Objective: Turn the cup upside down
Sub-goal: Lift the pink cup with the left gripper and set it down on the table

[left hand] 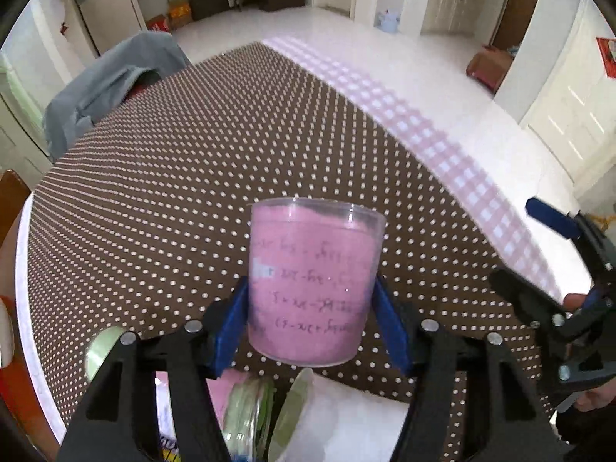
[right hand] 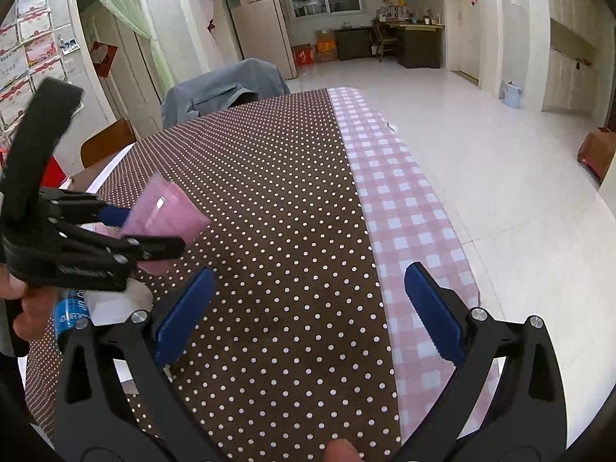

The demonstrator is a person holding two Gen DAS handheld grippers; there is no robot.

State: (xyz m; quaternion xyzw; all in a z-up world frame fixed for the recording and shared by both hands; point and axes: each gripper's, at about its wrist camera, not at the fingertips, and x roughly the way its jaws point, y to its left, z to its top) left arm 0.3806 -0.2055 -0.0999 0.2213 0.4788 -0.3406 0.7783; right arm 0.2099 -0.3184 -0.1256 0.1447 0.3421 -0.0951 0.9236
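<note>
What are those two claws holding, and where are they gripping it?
The left gripper holds the cup by its lower side walls, one blue finger on each side. The right gripper is open and holds nothing.

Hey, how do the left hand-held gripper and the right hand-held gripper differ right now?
The left hand-held gripper is shut on the pink cup, its blue pads pressed against the cup's two sides; the right hand-held gripper is open with nothing between its pads. The left one carries the cup above the dotted tablecloth; the right one hangs free where the dotted cloth meets the pink checked cloth. Both have black frames and blue pads.
</note>
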